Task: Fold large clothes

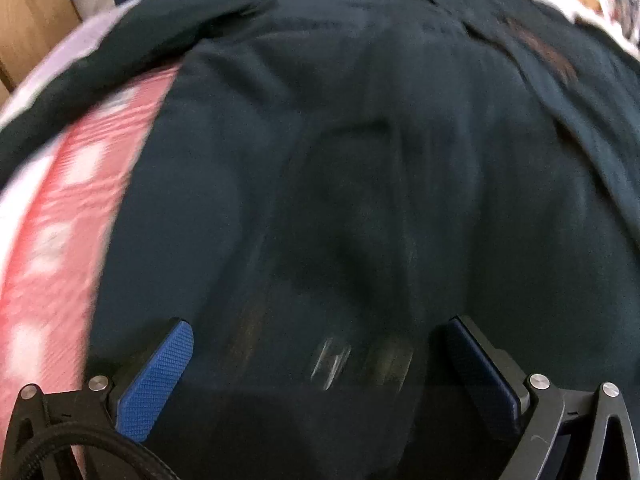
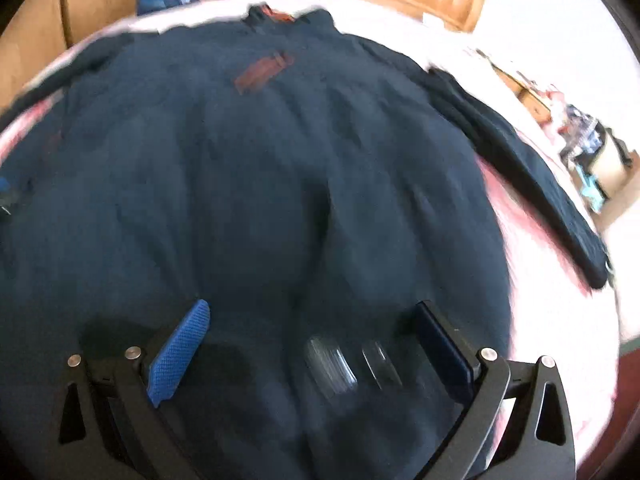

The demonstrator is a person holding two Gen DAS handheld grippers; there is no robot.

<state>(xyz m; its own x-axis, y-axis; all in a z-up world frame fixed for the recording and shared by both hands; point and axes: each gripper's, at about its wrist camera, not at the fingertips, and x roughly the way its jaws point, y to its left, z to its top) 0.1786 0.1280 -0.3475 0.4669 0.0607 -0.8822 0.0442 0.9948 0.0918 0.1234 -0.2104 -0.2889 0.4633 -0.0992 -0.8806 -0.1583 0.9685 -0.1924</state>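
Step in hand, as judged: pre-fold. Dark shirt (image 2: 260, 184) lies spread flat on bed (image 1: 60, 208), collar far from you, sleeve (image 2: 532, 168) stretched out to right. No fold visible yet.

Left tool (image 1: 316, 344): jaws spread wide, nothing held, poised over shirt near hem. Contact with cloth unclear; views blurred.

Right tool (image 2: 312, 320): jaws spread wide, empty, over same lower area.

Next move, likely: lower each tool to hem edge, pinch cloth, then carry it toward collar.
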